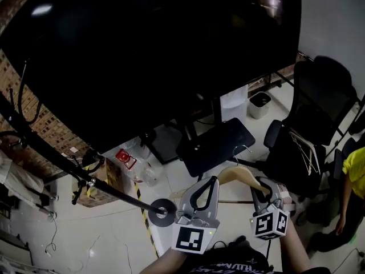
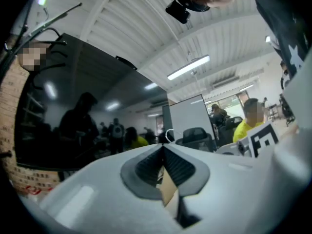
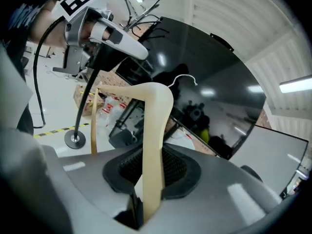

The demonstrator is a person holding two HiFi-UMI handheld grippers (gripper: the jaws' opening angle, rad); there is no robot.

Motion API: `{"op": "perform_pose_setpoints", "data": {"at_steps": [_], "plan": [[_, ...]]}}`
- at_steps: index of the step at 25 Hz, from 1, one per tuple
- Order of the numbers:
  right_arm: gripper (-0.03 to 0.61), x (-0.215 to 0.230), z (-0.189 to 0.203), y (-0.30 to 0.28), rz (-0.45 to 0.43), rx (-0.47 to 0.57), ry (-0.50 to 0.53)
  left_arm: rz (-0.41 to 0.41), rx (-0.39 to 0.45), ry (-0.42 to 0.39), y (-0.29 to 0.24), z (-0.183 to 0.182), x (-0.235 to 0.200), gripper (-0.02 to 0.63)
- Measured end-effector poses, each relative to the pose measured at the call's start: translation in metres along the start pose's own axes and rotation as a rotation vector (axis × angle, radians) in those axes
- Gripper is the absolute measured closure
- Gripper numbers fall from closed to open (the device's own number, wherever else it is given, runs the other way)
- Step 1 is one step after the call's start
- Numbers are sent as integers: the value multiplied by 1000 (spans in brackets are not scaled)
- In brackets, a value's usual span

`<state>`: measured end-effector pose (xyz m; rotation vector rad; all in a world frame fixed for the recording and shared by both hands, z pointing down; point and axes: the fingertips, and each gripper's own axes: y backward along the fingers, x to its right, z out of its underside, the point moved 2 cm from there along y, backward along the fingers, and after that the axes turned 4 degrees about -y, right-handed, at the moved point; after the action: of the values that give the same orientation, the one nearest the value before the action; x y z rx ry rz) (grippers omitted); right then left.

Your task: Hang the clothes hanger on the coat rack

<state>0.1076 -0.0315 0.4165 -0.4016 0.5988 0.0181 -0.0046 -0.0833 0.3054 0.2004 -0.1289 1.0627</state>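
Note:
A pale wooden clothes hanger (image 1: 238,176) with a metal hook (image 1: 242,150) is carried between my two grippers. My left gripper (image 1: 209,185) is shut on one end of it; in the left gripper view a sliver of wood (image 2: 168,188) sits pinched in the left gripper (image 2: 163,150). My right gripper (image 1: 263,188) is shut on the other arm, and the hanger (image 3: 155,130) rises out of the right gripper (image 3: 152,155) with its hook (image 3: 185,79) on top. The black coat rack pole (image 1: 68,167) slants up left from its round base (image 1: 161,213); its hooks (image 1: 14,116) are far left.
A big dark screen (image 1: 142,50) fills the top on a black stand base (image 1: 219,144). A black office chair (image 1: 319,107) with hangers on it stands right, beside a person in yellow (image 1: 356,173). A cardboard box (image 1: 102,182), bottles (image 1: 145,173) and a white bin (image 1: 259,104) sit on the floor.

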Motion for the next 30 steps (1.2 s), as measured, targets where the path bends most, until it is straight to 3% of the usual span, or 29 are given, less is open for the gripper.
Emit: {"op": "perform_pose_setpoints", "data": {"at_steps": [4,7,11,16,23,30], "plan": [[508,-42,-58,-52,-116,150,60,-161,-29,-63,32,19,-62,609],[508,-67,-94,-71,-173,217,125,-243,-38,-56,60,19,-94,609],[508,-110,-159,-85,-262,334,213,-376,-28,-57,111,4,-143,609],[508,-158,-263,-92,-364,506,282,-522,16,-113,170,-35,-201,609],[508,-223,-359,-93,-400,669,324,-654,58,-176,244,-55,-254,609],[508,-248,-405,-84,-458,753,364,-742,46,-194,279,-63,-273,609]]}}
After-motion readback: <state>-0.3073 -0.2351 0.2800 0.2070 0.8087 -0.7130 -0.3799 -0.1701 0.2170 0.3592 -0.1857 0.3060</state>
